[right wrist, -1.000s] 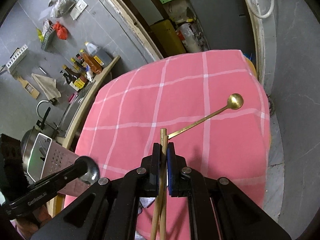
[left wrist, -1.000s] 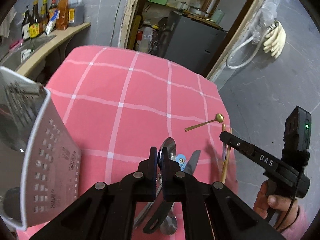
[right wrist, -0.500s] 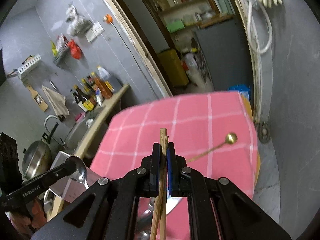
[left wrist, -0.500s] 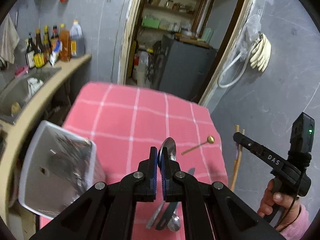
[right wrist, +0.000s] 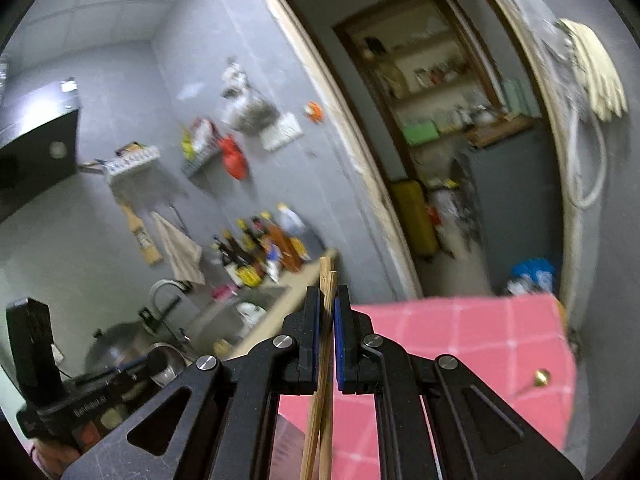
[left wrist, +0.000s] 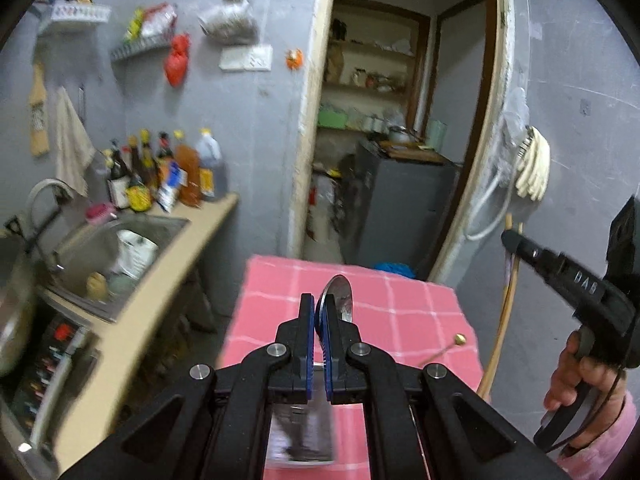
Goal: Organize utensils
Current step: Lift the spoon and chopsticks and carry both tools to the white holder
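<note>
I hold my left gripper (left wrist: 319,322) and right gripper (right wrist: 329,312) raised, jaws clamped; my right hand (left wrist: 576,376) squeezes its trigger handle.

We see glossy metal spoon (left wrist: 339,298), matt wooden chopsticks (right wrist: 326,360), soft pink checked tablecloth (left wrist: 400,320), shiny brass spoon (right wrist: 542,377) on tablecloth, dull steel sink (left wrist: 132,232).

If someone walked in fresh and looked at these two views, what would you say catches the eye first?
Probably the two loaded grippers: the left gripper is shut on a steel spoon standing up between its pads, and the right gripper is shut on a pair of wooden chopsticks. Below both lies the pink checked tablecloth, with a small gold spoon alone near its right edge.
</note>
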### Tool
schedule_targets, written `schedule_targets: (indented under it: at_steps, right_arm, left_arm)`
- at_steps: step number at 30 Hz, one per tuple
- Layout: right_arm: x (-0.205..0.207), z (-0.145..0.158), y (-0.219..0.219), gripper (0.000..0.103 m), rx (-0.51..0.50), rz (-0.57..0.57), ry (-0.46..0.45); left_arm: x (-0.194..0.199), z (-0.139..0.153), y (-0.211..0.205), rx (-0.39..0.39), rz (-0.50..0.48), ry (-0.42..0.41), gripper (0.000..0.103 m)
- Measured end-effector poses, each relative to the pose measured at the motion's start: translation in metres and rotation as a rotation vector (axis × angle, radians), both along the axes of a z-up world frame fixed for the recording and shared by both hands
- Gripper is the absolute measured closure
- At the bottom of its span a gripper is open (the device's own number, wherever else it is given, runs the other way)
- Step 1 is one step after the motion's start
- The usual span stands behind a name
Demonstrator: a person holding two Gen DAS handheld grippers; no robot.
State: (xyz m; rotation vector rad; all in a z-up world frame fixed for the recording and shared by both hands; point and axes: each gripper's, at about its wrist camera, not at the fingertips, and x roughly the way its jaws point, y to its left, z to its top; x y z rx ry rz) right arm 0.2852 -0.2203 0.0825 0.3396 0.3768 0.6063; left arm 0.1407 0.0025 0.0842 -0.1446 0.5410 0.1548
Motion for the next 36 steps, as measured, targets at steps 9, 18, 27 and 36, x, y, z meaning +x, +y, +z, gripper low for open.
schedule_targets:
  at_steps: [9,18,27,36]
  right_arm:
    - [-0.02,0.008,0.073,0.097,0.045,0.029,-0.157]
    - [-0.015,-0.02,0.105,0.097,0.03,0.042,-0.18]
    - [-0.005,-0.031,0.114,0.097,0.07,0.038,-0.157]
    - [-0.007,-0.047,0.127,0.097,0.008,0.087,-0.144]
  left_arm:
    - [-0.012,-0.006,0.029,0.131,0.075,-0.008,0.099]
    - [-0.009,-0.036,0.018,0.264,0.051,0.036,0.099]
    - [-0.002,-0.045,0.019,0.316,0.063,0.059,0.099]
    - [0.003,-0.052,0.023,0.295,0.059,0.077,0.099]
